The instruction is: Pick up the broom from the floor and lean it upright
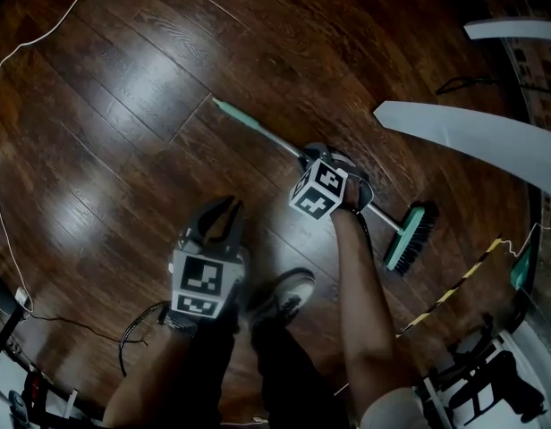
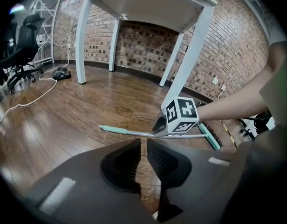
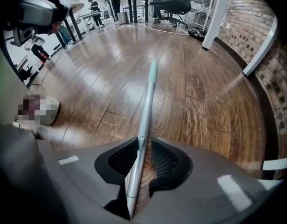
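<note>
- The broom (image 1: 274, 138) lies flat on the wooden floor (image 1: 114, 105). Its green grip (image 1: 233, 113) points away from me and its brush head (image 1: 411, 236) is off to my right.
- My right gripper (image 3: 144, 146) points straight down over the metal handle (image 3: 147, 101), closer to the brush head than to the green grip.
- Its tongs stand apart with the handle between them. The shaft runs along the pad at the left of the right gripper view, and a sliver of floor shows on the other side, so I read no squeeze yet.
- My left gripper (image 2: 141, 146) hangs low just beside my shoe (image 1: 284, 295), well apart from the broom. Its tongs are parted only by a narrow slit, with nothing in them.
- As I judge it, the step in hand is the pick-up, right at the point of taking hold. Lifting and leaning have not begun.
- The next move calls for closing the right tongs squarely on the shaft before raising it.
- With the hold so near the brush end, I expect the long free end to lever and twist in the pads. The left gripper could take the shaft nearer the green grip to steady it.
- For leaning, the white table leg (image 2: 192, 55) and the brick wall (image 2: 148, 41) look like candidates, though I cannot tell which is meant.
</note>
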`<move>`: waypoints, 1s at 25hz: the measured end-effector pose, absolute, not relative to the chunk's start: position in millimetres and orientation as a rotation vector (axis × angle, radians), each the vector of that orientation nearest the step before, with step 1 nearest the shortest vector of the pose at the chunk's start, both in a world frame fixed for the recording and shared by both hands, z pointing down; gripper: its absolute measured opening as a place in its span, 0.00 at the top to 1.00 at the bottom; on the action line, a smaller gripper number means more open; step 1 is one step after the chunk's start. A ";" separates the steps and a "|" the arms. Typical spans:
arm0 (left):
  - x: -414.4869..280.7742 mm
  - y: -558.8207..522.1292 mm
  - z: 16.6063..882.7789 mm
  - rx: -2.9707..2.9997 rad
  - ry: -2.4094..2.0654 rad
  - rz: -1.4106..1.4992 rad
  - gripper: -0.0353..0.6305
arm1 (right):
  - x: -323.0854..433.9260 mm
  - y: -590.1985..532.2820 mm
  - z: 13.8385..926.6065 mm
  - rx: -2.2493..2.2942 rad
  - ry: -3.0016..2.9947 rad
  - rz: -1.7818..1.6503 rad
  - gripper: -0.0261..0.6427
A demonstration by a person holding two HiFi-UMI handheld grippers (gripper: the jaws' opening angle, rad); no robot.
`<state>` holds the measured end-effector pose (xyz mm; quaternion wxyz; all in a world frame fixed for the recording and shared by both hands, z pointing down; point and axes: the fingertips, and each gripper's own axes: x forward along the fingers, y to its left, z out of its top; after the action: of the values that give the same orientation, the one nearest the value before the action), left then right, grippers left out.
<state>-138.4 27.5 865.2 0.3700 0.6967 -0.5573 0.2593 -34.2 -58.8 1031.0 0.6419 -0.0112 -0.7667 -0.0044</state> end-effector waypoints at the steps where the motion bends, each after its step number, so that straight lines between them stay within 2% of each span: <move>1: -140.5 26.9 865.3 1.787 -1.434 0.671 0.89 | -35.1 -58.8 1030.7 -0.024 -1.752 0.006 0.81; 10: -145.9 29.2 872.1 1.760 -1.445 0.682 0.89 | -36.4 -55.3 1043.3 -0.016 -1.736 0.038 0.78; 20: -146.5 48.4 881.8 1.701 -1.441 0.685 0.89 | -33.5 -49.4 1052.8 0.070 -1.682 0.048 0.83; 25: -153.1 49.7 853.5 1.731 -1.428 0.716 0.89 | -27.9 -52.2 1021.6 0.155 -1.685 0.007 0.83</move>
<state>-153.1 49.7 853.5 0.3829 0.6789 -0.5600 0.2808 -27.9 -52.2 1021.6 0.6628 0.0686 -0.7457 0.0030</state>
